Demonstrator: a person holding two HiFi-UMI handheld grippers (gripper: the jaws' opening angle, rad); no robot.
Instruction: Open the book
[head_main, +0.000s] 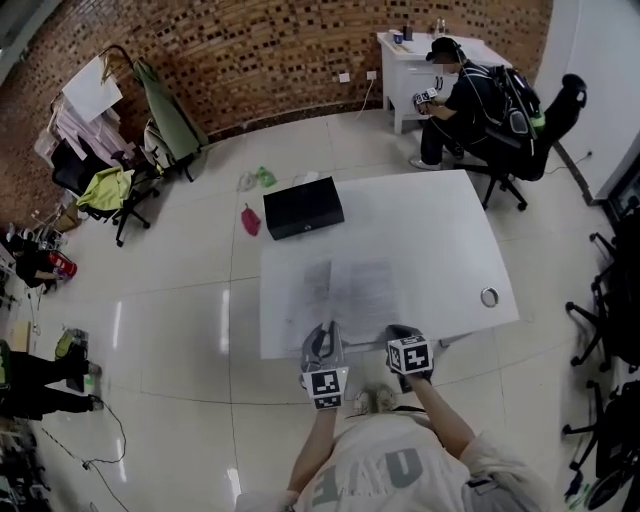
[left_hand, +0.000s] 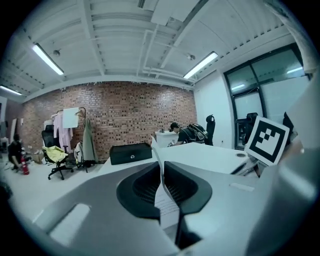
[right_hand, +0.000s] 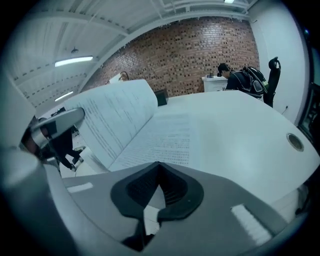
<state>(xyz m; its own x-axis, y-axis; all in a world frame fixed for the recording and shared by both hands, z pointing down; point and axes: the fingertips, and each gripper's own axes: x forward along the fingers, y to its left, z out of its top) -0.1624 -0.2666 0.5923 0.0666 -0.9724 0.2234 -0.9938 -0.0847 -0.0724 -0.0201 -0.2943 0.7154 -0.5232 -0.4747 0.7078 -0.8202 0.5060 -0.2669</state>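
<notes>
We see the book (head_main: 345, 290) lying open at the middle of the desk's (head_main: 440, 230) near edge. Its spine runs from the near edge toward the far edge, and its pages spread left to right. Our left gripper (head_main: 322, 335) is clamped on one page (left_hand: 162, 195), holding it raised and curved over the left side. Our right gripper (head_main: 402, 335) is closed on nothing, beside the book's near right corner.

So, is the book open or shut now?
Open: its printed pages lie spread on the table, one page lifted, the left gripper shut on it.
</notes>
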